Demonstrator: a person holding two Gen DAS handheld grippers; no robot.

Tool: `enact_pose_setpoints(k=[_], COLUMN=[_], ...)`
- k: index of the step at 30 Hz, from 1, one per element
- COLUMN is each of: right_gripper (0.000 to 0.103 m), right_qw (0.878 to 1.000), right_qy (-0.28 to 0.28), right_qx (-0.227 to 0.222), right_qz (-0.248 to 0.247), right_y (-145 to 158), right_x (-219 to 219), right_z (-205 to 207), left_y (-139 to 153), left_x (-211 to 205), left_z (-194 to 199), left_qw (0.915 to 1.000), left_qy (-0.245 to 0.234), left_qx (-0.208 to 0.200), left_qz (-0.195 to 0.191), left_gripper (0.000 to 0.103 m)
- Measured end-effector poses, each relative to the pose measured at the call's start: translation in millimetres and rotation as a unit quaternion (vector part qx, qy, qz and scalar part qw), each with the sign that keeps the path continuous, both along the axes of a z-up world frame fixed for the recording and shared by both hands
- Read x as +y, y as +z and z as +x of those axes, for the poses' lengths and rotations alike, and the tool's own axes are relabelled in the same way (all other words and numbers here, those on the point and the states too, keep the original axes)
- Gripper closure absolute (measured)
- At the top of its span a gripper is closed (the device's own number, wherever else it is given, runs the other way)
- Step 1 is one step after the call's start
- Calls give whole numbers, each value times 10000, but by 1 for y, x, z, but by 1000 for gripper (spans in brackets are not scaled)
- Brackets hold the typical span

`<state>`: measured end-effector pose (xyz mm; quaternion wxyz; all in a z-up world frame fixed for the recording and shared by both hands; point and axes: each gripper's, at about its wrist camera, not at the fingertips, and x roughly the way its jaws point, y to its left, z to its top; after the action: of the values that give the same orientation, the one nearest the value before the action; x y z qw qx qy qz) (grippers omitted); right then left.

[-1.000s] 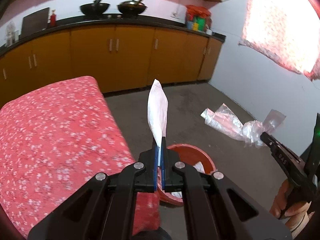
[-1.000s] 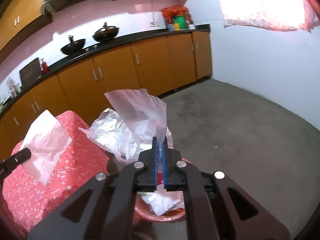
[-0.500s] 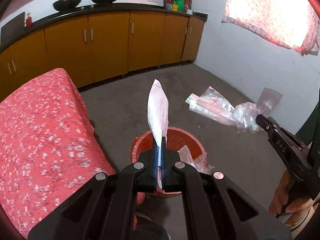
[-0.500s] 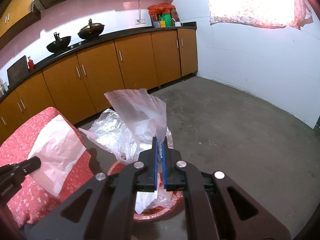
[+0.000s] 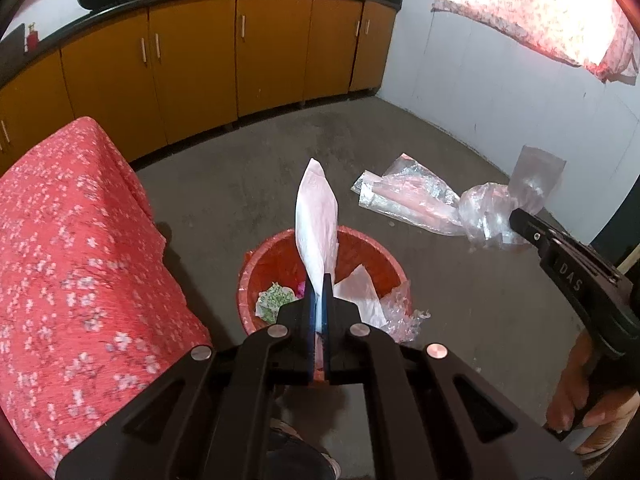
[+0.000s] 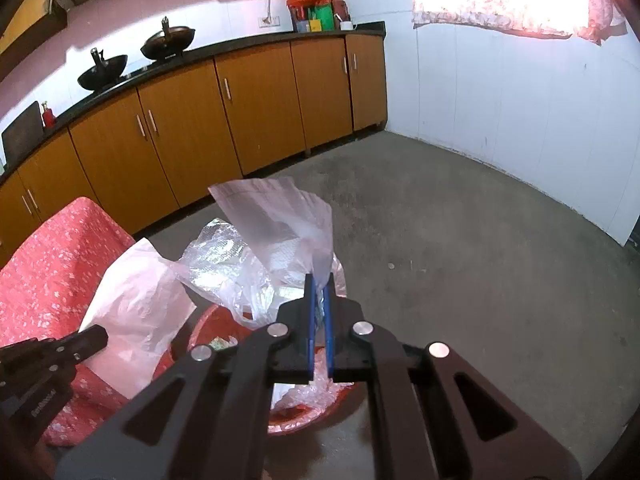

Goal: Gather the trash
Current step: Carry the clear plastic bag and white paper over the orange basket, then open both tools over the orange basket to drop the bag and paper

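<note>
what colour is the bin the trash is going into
Red-orange, a round plastic bin on the grey floor; the left wrist view shows it best.

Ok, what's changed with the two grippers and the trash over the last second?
Both grippers swung away from the red-covered table toward the red bin, which now sits nearly under them. The left gripper keeps its pinch on the white paper, and the right gripper keeps the clear plastic wrapper. Nothing was let go. The trash already in the bin looks the same.
</note>
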<state>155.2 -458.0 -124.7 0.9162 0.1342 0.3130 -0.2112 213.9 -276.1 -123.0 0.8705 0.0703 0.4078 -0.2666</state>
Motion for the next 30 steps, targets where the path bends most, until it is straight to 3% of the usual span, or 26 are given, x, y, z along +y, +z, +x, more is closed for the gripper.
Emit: enact_pose_setpoints(k=[15, 27, 30], right_gripper=[98, 97, 93], right_qw=[9980, 9962, 9954], right_qy=[23, -49, 0], right_qx=[578, 743, 701], right_qz=[270, 444, 649], right_y=[-41, -64, -69], right_x=[1, 2, 0], right_z=[65, 102, 104], left_y=[-47, -64, -67], left_x=[-12, -24, -27], left_z=[30, 37, 41], left_qw=[9979, 9966, 9966], left_qy=[183, 138, 122], left_qx=[531, 732, 732], left_qz=[309, 348, 363], left_gripper=[101, 101, 101])
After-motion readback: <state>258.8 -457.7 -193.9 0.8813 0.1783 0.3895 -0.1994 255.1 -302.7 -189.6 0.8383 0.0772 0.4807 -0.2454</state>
